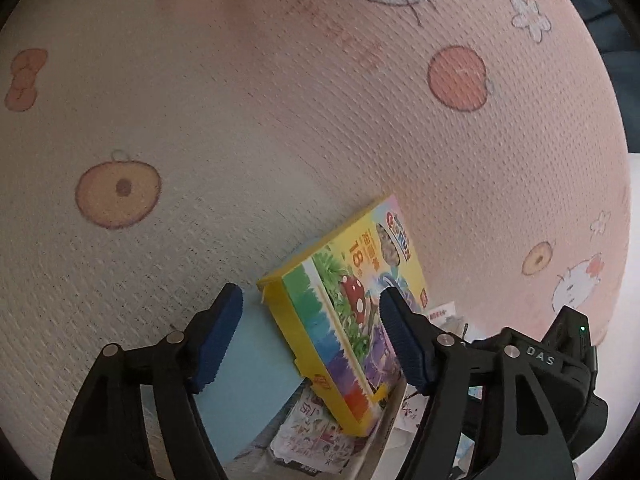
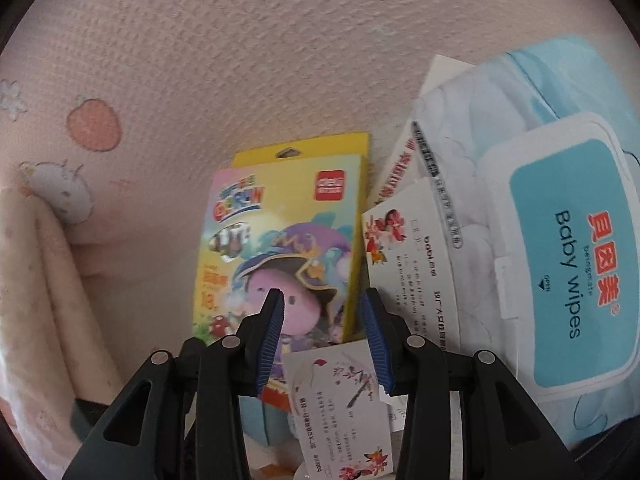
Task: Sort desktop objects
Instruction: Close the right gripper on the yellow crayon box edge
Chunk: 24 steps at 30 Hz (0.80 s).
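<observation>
I am looking down both grippers at a crayon box point(image 1: 352, 320), a yellow carton with a picture front, lying on a pink printed cloth point(image 1: 280, 100) that covers the surface. The box is propped at a tilt on a pale blue pad point(image 1: 248, 376) and some printed cards point(image 2: 344, 404), with a pack of baby wipes point(image 2: 560, 248) lying just beside them.

My left gripper point(image 1: 312, 344) is hovering with its fingers point(image 1: 218, 336) spread wide, roughly straddling the box but gripping nothing. My right gripper point(image 2: 324, 340) is holding its fingers at a middling gap over the lower end of the box, also empty as far as I can tell.

I am judging the box light and stiff, though thin card will dent under a hard squeeze, and its glossy faces may slip. I would be taking it across the narrow yellow side edges, near the middle, since the tilt could let it slide off the pad.
</observation>
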Tool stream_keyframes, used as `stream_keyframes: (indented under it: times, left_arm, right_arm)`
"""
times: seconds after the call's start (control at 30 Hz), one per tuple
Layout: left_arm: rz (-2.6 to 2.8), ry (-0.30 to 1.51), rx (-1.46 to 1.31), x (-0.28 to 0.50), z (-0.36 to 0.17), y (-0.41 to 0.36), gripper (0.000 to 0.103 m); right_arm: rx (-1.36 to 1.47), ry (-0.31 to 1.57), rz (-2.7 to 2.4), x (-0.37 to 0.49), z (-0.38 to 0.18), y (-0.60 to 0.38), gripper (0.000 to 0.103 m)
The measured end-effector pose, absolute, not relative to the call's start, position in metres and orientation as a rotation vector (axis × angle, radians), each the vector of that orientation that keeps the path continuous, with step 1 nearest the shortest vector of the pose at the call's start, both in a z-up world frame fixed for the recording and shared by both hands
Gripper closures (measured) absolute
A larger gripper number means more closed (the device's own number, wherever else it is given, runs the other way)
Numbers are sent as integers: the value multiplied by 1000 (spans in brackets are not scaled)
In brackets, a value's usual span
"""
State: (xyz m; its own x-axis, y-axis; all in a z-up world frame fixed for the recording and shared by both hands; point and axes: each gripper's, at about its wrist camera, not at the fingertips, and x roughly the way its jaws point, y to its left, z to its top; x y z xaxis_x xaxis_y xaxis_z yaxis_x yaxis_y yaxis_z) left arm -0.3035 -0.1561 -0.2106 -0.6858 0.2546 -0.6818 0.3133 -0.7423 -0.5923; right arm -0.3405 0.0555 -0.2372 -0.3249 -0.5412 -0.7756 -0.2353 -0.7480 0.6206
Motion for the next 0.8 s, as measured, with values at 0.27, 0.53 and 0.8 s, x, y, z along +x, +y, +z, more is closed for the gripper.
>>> stream_keyframes:
  times: [0.27,0.53,0.8]
  left_arm:
    - [-2518,1190,1307,-322,-219,-162,23]
    - [-2457,1237,1364,-338,-233,-166,26]
    - [-2487,1298,1299,-324,-226,-172,60]
  right_arm:
    - [1741,-1051,-2218,-363,-246,51,57]
    - [1776,-1086,-2167,-387,-252,47,35]
    - [1717,-1236,-2074,-368,-268,58,40]
